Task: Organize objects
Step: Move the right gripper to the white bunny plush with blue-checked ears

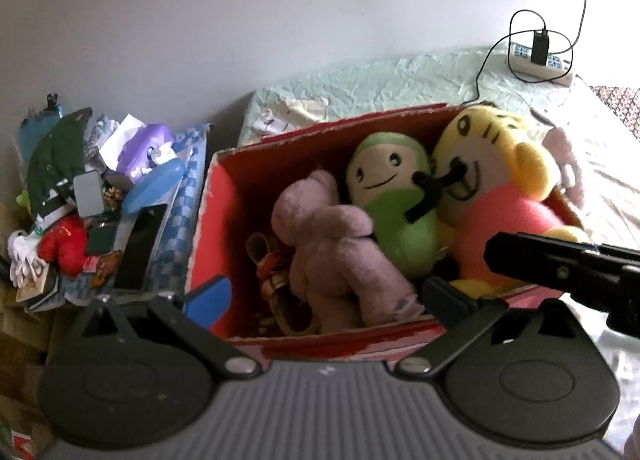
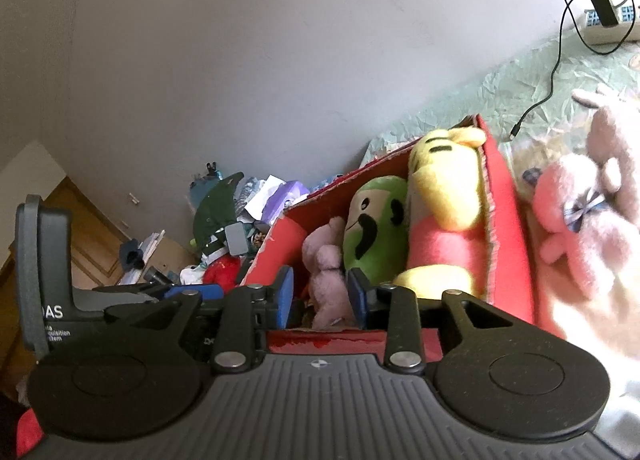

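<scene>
A red cardboard box (image 1: 208, 220) stands on the bed. It holds a mauve teddy bear (image 1: 332, 244), a green bean plush (image 1: 396, 196) and a yellow tiger plush in pink (image 1: 492, 176). My left gripper (image 1: 324, 296) is open over the box's near wall, its blue pads either side of the bear. My right gripper (image 2: 320, 296) is open at the box's near edge (image 2: 320, 340), with the bear's legs (image 2: 326, 288) between its pads. A pink and beige plush (image 2: 588, 212) lies on the bed outside the box, to the right.
A heap of clutter (image 1: 92, 200) with a red toy, a blue case and a dark tablet lies left of the box. A power strip with charger and cable (image 1: 540, 56) sits on the green sheet at the far right. A wooden door (image 2: 80, 236) is at far left.
</scene>
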